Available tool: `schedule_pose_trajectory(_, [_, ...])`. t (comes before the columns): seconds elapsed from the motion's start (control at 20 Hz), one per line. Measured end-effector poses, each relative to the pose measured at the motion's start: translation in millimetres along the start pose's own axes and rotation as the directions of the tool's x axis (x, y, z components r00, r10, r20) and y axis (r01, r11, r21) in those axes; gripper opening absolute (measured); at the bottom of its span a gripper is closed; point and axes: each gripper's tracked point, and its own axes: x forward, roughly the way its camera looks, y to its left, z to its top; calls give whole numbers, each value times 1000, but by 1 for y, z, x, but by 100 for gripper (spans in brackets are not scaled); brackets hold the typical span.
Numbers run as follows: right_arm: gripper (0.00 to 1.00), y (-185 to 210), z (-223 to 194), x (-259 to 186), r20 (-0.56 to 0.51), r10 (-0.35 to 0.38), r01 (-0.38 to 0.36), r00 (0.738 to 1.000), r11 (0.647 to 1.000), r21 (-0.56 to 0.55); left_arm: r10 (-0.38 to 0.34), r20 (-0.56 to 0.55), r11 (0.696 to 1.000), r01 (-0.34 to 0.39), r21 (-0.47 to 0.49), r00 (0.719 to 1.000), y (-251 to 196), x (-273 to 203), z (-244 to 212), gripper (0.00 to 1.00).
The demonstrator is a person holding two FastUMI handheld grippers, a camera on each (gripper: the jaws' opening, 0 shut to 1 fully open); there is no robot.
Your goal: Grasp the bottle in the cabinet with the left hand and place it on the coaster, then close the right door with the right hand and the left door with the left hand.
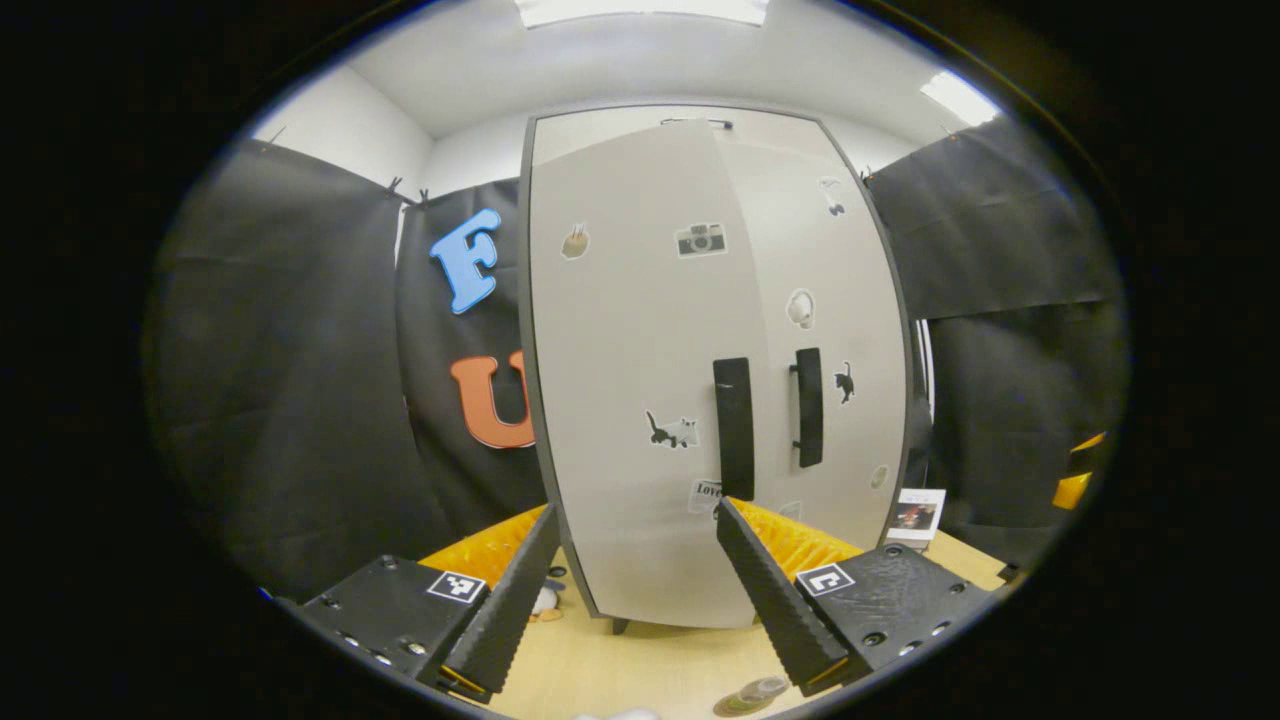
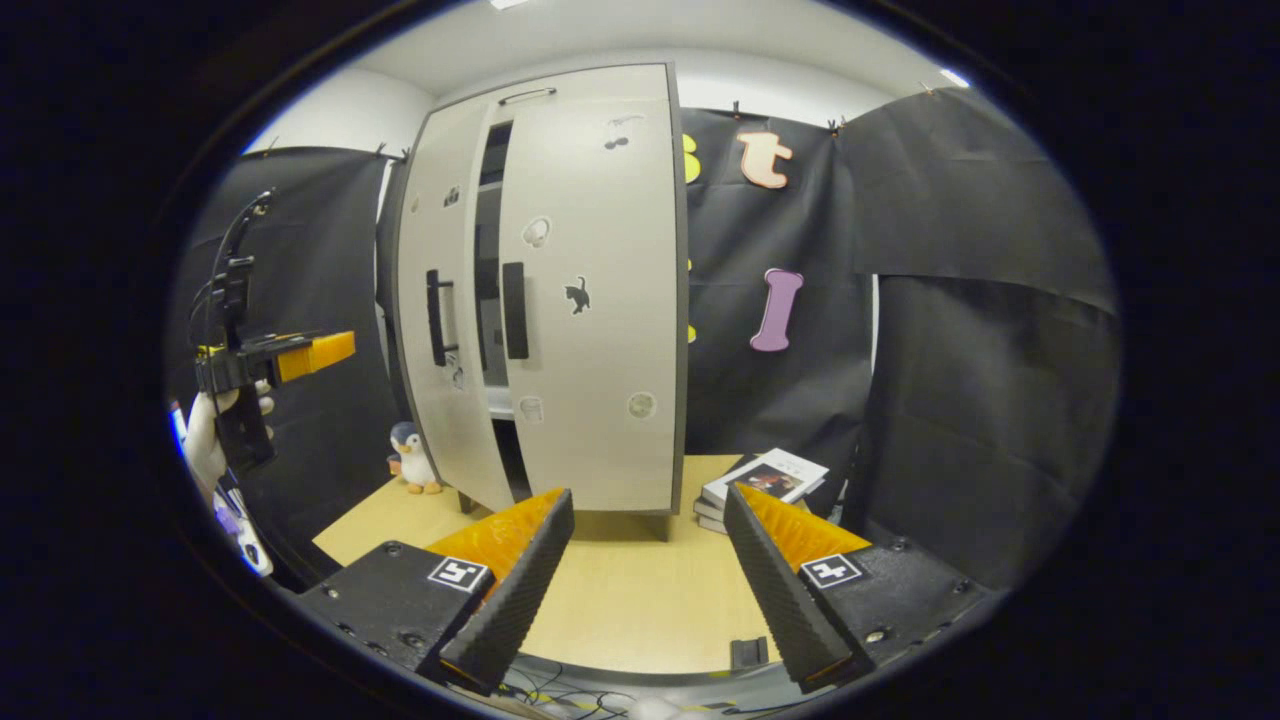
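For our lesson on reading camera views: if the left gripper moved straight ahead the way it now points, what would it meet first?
Most likely the cabinet's left door, near its black handle, which lies between the open fingers of the left gripper. Depth is unclear.

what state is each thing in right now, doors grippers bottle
left door: ajar, dark gap beside it
right door: closed or nearly so
left gripper: open, holding nothing, in front of the left door
right gripper: open, holding nothing, back from the cabinet
bottle: out of the cabinet, on the table
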Motion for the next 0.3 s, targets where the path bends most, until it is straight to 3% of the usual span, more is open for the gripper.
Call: schedule_pose_trajectory(0.3, [99, 16, 9, 2, 36, -8, 7, 999, 1000, 10, -4, 0, 1000, 4, -14, 1000, -2, -34, 0, 97])
